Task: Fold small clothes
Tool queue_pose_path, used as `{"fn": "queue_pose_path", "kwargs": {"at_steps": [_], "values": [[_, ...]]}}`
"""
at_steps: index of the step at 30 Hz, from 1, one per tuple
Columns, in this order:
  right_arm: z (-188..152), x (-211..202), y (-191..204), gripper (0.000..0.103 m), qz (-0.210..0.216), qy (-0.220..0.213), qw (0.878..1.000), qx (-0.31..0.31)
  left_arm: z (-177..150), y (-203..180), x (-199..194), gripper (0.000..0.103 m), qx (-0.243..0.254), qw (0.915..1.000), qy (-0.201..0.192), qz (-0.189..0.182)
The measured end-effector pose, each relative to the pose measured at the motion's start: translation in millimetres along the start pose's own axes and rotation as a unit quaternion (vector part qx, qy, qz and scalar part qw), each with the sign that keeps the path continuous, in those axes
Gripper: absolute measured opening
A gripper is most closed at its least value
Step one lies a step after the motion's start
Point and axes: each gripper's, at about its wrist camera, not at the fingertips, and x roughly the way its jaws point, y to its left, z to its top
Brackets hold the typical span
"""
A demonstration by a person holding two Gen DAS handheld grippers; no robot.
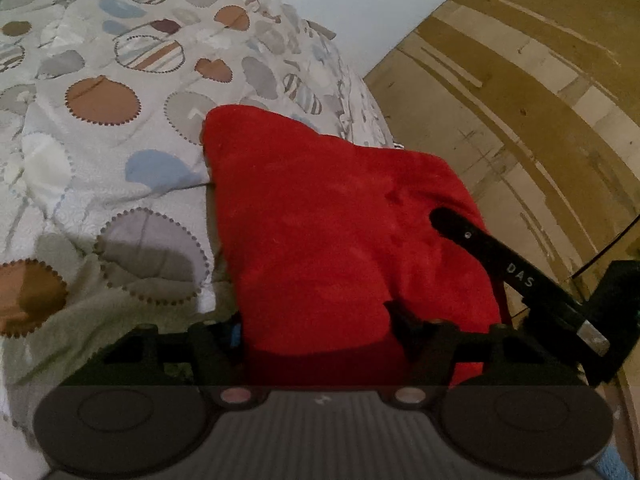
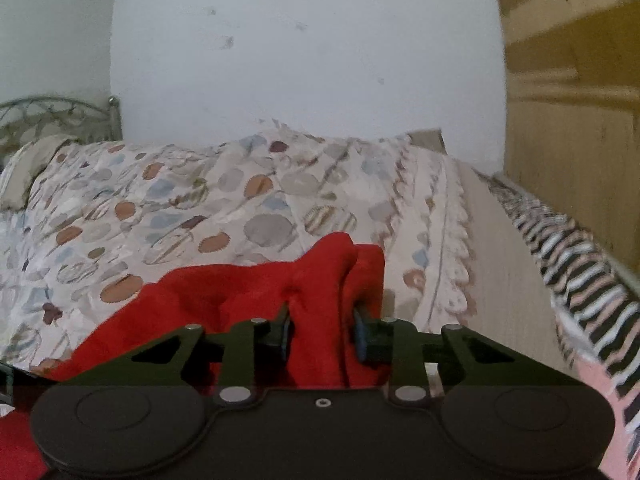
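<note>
A red fleece garment lies on the patterned bedspread, near the bed's right edge. In the left wrist view it fills the gap between my left gripper's fingers and hides their tips; a blue pad presses its left side. A black finger of the other gripper rests on the cloth's right part. In the right wrist view my right gripper is shut on a raised, bunched fold of the red garment, pinched between both pads.
A white wall stands behind the bed. A wooden wardrobe is at the right, and a metal headboard at the far left. A striped cloth runs along the bed's right edge. Wood-patterned floor lies beside the bed.
</note>
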Motion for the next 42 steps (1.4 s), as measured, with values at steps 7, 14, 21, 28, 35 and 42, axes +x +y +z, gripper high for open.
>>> {"fn": "queue_pose_path", "kwargs": {"at_steps": [7, 14, 21, 28, 35, 42], "values": [[16, -21, 22, 0.026, 0.016, -0.028, 0.999, -0.013, 0, -14, -25, 0.055, 0.012, 0.9992, -0.036, 0.016], [41, -38, 53, 0.025, 0.063, -0.08, 0.995, 0.01, 22, -22, -83, 0.054, 0.068, 0.9901, -0.097, 0.074], [47, 13, 91, 0.026, 0.138, -0.075, 0.982, 0.101, 47, 12, -128, 0.055, 0.081, 0.9759, -0.112, 0.169], [12, 71, 136, 0.034, 0.117, -0.004, 0.989, 0.092, 25, 62, -123, 0.063, 0.046, 0.9743, -0.095, 0.199], [-2, 64, 118, 0.059, 0.095, 0.013, 0.992, 0.076, 17, 55, -121, 0.089, 0.057, 0.9614, -0.1, 0.25], [-1, 30, 112, 0.084, 0.095, -0.009, 0.994, 0.057, 13, 31, -130, 0.102, 0.081, 0.9463, -0.103, 0.296]]}}
